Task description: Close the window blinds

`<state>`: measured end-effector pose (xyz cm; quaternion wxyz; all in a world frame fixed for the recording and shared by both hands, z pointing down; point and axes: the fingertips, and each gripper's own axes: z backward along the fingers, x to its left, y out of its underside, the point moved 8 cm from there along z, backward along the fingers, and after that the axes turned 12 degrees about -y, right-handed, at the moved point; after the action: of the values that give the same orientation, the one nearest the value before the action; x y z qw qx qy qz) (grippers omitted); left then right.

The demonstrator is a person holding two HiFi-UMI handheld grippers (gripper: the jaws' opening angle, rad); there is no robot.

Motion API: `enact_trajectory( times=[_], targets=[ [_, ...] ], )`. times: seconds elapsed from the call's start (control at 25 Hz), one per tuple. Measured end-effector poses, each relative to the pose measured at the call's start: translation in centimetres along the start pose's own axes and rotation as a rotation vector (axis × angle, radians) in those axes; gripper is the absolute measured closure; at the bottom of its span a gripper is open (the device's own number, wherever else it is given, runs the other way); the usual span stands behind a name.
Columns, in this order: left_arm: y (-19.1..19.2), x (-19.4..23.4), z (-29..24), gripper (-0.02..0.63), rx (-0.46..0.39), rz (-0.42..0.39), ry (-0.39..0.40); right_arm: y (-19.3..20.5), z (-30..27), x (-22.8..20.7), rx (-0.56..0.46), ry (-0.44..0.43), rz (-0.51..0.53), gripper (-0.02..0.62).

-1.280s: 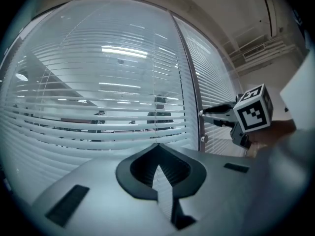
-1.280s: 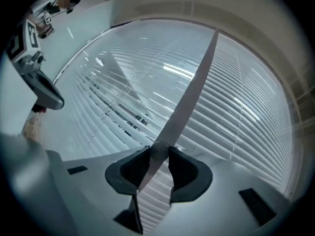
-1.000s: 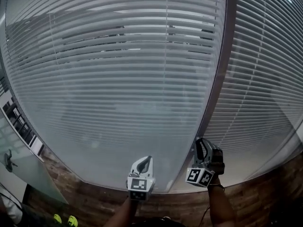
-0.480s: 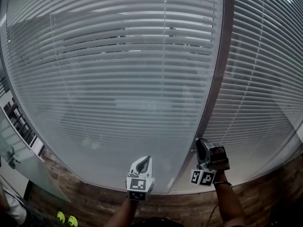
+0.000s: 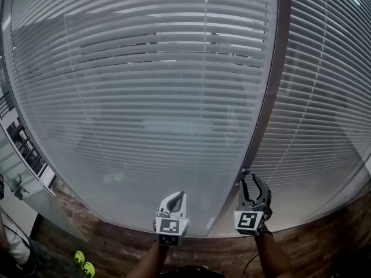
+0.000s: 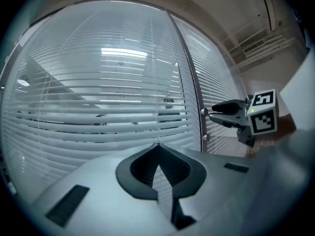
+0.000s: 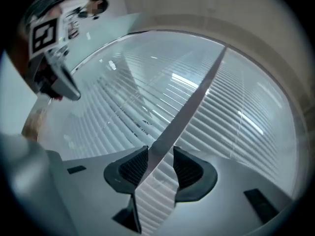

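White slatted blinds [image 5: 145, 97] hang behind glass in two panes, split by a grey mullion [image 5: 268, 109]. In the left gripper view the slats [image 6: 98, 112] stand partly apart. My right gripper [image 5: 253, 182] is low at the foot of the mullion, its jaws opening and spread apart, with nothing gripped; in its own view the mullion [image 7: 197, 95] shows through the gap of the right gripper [image 7: 160, 155]. A small knob [image 6: 203, 112] sits on the mullion just off the right gripper [image 6: 216, 113]. My left gripper [image 5: 174, 200] hovers before the left pane, its tips together on nothing.
A brown wood-look strip [image 5: 116, 248] runs under the glass. A glass door with a handle [image 5: 14, 184] stands at the far left. Yellow-green shoes [image 5: 81, 262] of a person show at the lower left. The left gripper [image 7: 51, 48] shows in the right gripper view.
My right gripper has turned so its marker cube faces the head camera, and its jaws have spread apart. The left gripper has stayed in place.
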<state>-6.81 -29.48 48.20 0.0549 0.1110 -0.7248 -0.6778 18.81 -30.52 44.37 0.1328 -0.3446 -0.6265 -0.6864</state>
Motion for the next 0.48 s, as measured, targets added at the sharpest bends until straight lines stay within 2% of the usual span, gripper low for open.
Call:
enact_trajectory(
  times=[0.12,0.2,0.32,0.48],
  targets=[
    [0.1,-0.3,0.1,0.606,0.007,-0.003,0.010,0.1,-0.5,-1.2,-0.067,-0.009,-0.326,0.453],
    [0.1,-0.4,0.1,0.606,0.008,0.001,0.013,-0.2,-0.7,-1.6,-0.068,-0.009,-0.474,0.453],
    [0.1,-0.6,0.0,0.606,-0.017,-0.010,0.016,0.0,-1.5,-1.1,-0.081,0.004,-0.580,0.453],
    [0.4,-1.0,0.0,0.606,-0.044,-0.018,0.029,0.2,-1.8,-0.8,-0.088,0.069,-0.653,0.454]
  ],
)
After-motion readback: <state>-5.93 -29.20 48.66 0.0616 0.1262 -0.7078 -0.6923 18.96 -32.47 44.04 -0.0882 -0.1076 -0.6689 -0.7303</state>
